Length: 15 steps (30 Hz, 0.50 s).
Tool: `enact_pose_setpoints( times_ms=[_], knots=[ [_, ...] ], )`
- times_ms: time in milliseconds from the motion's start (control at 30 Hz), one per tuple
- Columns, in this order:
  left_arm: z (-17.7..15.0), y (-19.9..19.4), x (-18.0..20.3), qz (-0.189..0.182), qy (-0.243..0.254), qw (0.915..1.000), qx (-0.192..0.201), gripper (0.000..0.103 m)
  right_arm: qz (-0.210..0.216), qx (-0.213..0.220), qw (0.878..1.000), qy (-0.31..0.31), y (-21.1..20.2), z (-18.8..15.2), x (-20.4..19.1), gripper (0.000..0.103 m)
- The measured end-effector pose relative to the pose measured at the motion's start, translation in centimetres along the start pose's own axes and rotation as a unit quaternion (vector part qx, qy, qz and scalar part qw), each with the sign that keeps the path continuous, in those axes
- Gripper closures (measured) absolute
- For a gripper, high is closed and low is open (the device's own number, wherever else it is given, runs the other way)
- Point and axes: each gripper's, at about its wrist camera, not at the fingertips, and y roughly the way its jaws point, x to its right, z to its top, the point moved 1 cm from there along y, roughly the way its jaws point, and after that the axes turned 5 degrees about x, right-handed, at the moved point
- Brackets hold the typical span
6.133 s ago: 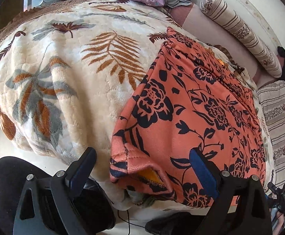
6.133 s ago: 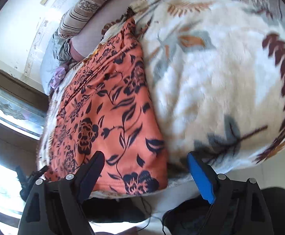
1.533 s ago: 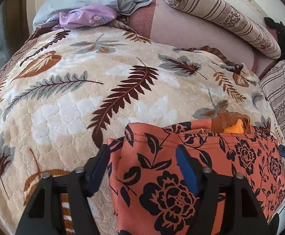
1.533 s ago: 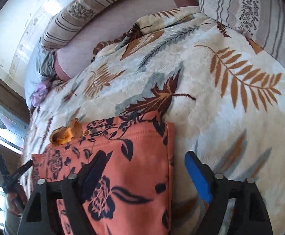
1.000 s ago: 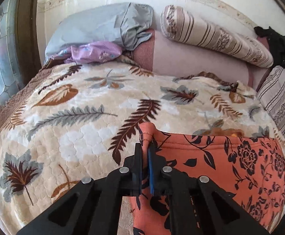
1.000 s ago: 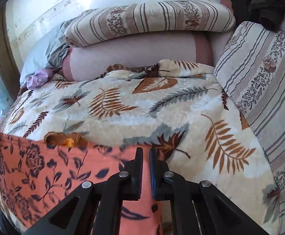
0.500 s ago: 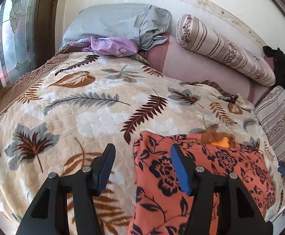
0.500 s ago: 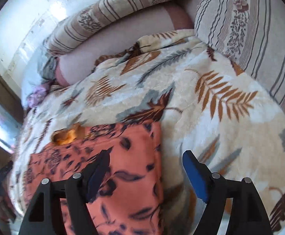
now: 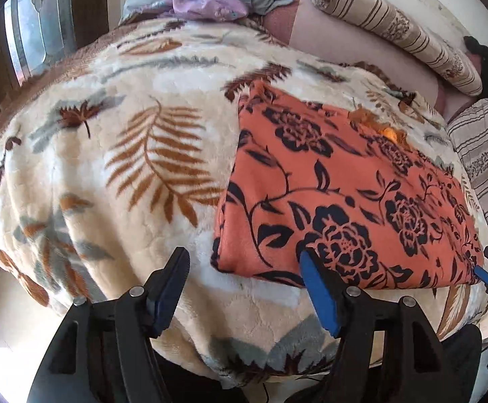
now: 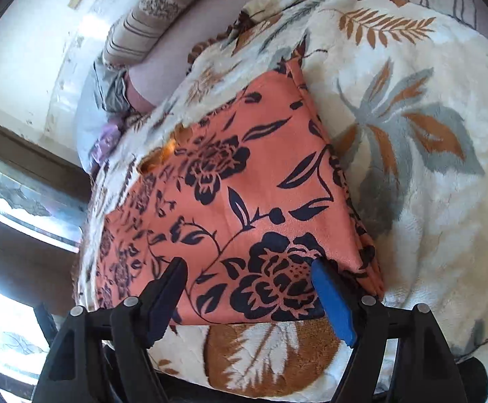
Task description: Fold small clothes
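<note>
one orange garment [image 9: 341,198], one blanket [image 9: 116,154], two pillows [image 9: 395,27]

Both cameras sit just behind their own fingers and look steeply down onto the bed from its near edge. The left wrist view hangs over the near left corner of the orange floral garment [image 9: 344,184], facing the pillows [image 9: 395,27] and the window at the left. The right wrist view is rolled, close above the garment's near right corner [image 10: 244,201]. Both share the garment and the leaf-print blanket [image 9: 109,168].
</note>
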Motion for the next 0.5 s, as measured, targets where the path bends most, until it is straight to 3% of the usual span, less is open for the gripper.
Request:
enact_pose_setpoints(
  times_ms=[100,167,300,500],
  knots=[
    [1.6,-2.4,0.5,0.005,0.020,0.9988,0.045,0.034,-0.002,0.018,0.999,-0.036,-1.3,0.0,-1.3,0.023],
    [2.6,-3.2,1.2,-0.017,0.027,0.9975,0.063,0.034,0.007,0.020,0.999,-0.034,-1.6,0.4,-1.5,0.023],
    [4.7,-2.2,4.4,-0.055,0.058,0.9945,0.067,0.034,0.051,0.011,0.999,-0.012,-1.3,1.9,-1.8,0.023],
    [7.1,2.2,7.7,-0.067,0.078,0.9936,0.048,0.031,0.107,-0.089,0.989,-0.040,3.4,3.0,-4.8,0.023]
  ],
)
